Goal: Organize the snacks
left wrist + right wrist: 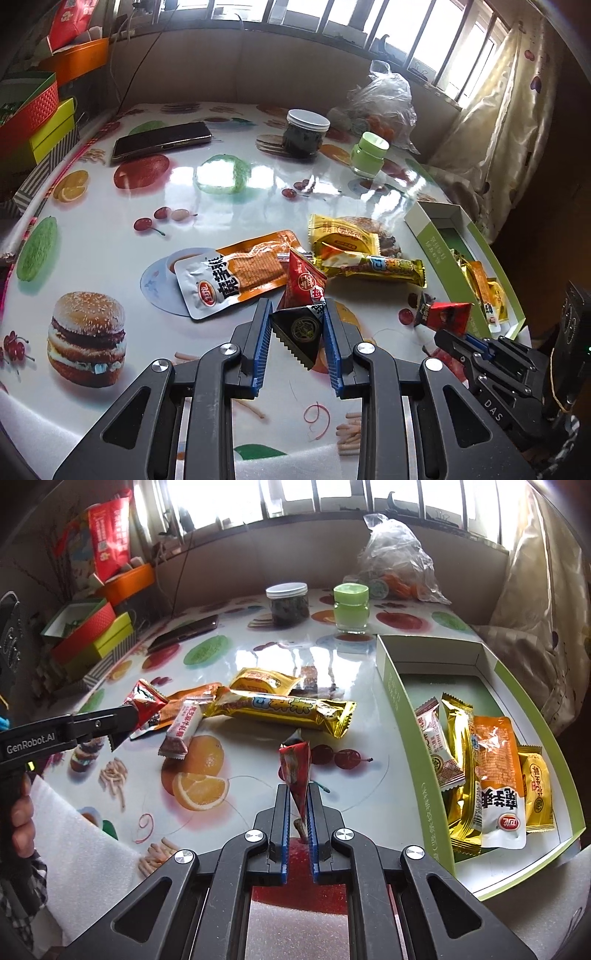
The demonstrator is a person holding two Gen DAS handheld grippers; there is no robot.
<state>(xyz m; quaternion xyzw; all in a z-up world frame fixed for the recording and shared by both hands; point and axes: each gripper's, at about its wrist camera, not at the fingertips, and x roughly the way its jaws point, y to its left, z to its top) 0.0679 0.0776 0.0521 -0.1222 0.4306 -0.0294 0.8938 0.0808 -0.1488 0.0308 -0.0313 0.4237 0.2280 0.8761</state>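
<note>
My left gripper [297, 314] is shut on a red and black triangular snack packet [301, 295]; it also shows in the right wrist view [146, 703], held above the table. My right gripper [298, 801] is shut on a small red snack packet [295, 771], seen in the left wrist view [443, 314] near the box. The green and white box [406, 716] at the right holds several packets. On the table lie an orange and white packet [236, 277], a long yellow bar [284, 710], a yellow packet [264, 681] and a small white and brown packet [181, 734].
A phone [162, 140], a white-lidded dark jar [287, 603], a green-lidded jar [351, 607] and a clear plastic bag [399, 561] stand at the back of the fruit-print table [110, 243]. Coloured boxes [92, 635] are stacked at the left. A curtain [546, 627] hangs at the right.
</note>
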